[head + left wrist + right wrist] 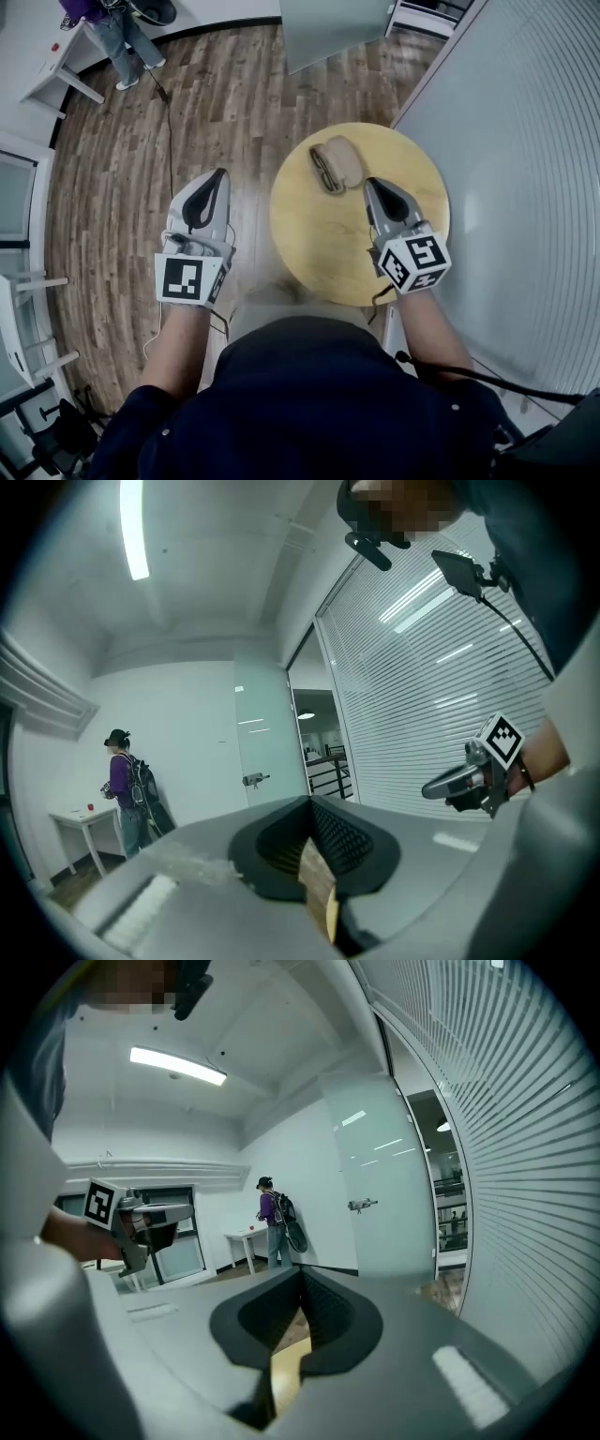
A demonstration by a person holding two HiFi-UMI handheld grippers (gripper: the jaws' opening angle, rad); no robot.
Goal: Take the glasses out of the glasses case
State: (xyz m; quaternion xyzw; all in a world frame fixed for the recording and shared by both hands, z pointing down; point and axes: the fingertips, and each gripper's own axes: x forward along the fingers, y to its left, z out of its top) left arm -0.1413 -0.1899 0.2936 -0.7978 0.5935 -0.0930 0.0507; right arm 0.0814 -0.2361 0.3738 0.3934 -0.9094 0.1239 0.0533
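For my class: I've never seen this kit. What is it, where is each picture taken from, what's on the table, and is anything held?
No robot: a person holds a grey two-fingered gripper in each hand, the left gripper and the right gripper. One picture looks down from a head camera; the other two look along each gripper's fingers. On the round wooden table lies a tan glasses case. Both pairs of fingers are together, holding nothing.

A round wooden table (323, 251) stands on a plank floor (216, 103). One thing lies on the table: a tan glasses case (337, 164), near the table's far edge.
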